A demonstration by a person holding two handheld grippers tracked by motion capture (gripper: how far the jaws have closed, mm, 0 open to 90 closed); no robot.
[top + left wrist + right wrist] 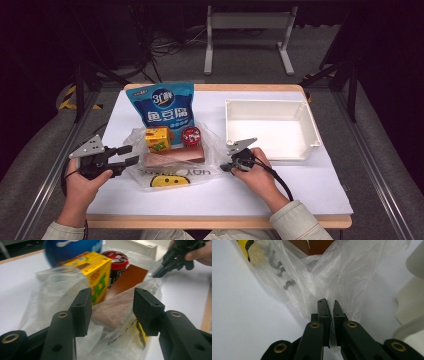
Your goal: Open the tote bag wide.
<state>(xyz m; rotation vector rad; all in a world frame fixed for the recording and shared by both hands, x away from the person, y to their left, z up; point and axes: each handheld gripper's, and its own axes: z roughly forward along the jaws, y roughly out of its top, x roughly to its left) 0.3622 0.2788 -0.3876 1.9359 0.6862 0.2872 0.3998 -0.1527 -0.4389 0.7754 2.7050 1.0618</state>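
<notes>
Nearest the lens in the left gripper view: the left gripper (111, 312), jaws spread, nothing between the pads, clear plastic bag (50, 295) lying just beyond and below them. In the right gripper view, right gripper (330, 307) pressed together, pinching a thin fold of the bag's film. Seen from above, left gripper (127, 154) just beside the bag's left edge, right gripper (231, 161) at its right edge, the bag (210, 150) flat on the white table (300, 185) between the two. Inside or on the bag: yellow carton (158, 138) standing upright, red-lidded tin (191, 135) just to its right, brown flat pack (175, 156) in front of both. Blue snack pouch (161, 105) standing behind the carton. White tray (312, 122) farther right, near the right hand (260, 172) but apart from the bag. Left hand (82, 182) gripping its tool at the table's left edge.
</notes>
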